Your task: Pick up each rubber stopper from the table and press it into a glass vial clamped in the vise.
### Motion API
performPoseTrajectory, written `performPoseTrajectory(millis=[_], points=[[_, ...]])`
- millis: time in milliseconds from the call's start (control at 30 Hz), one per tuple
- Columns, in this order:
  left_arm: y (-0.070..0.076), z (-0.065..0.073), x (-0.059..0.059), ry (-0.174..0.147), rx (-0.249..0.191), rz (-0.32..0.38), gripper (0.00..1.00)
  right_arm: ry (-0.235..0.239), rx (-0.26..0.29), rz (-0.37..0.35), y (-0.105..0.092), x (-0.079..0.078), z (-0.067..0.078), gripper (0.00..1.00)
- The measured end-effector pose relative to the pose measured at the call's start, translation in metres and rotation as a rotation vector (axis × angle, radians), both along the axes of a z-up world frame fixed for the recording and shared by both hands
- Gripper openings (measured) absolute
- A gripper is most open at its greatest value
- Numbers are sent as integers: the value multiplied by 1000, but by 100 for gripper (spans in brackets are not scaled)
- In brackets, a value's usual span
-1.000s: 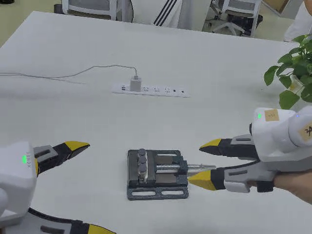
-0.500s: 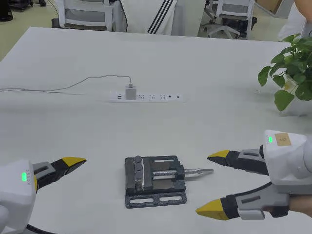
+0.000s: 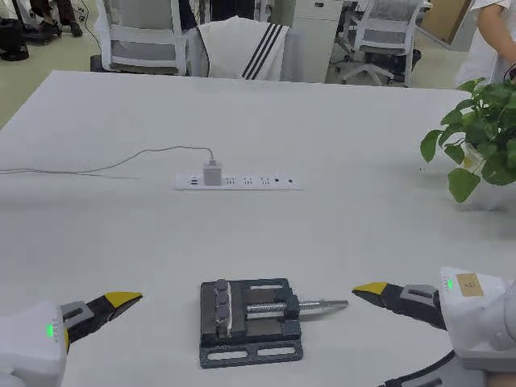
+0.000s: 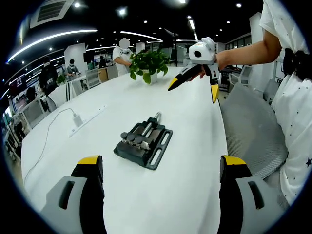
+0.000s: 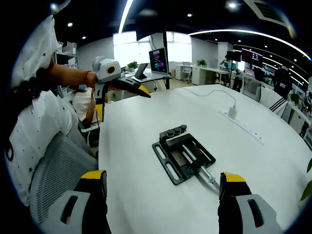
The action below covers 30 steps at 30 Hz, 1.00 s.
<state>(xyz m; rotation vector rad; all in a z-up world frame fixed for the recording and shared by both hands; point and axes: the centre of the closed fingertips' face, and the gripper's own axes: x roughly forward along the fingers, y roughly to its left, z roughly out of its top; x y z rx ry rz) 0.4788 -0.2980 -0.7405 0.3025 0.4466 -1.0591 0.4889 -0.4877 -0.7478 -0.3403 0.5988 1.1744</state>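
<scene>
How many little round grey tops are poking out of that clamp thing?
3, in one row along one end of the vise: far stopper, middle stopper, near stopper. None seems hidden.

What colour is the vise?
Dark grey; the vise shows best in the head view.
</scene>
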Motion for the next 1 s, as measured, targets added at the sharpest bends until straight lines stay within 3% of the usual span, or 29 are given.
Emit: performPoseTrajectory(millis=[500, 1000], points=[[7, -28, -8, 35, 38, 10, 99, -2, -6, -7, -7, 0, -9, 94], [5, -33, -11, 47, 36, 2, 99, -16, 2, -23, -8, 1, -4, 94]])
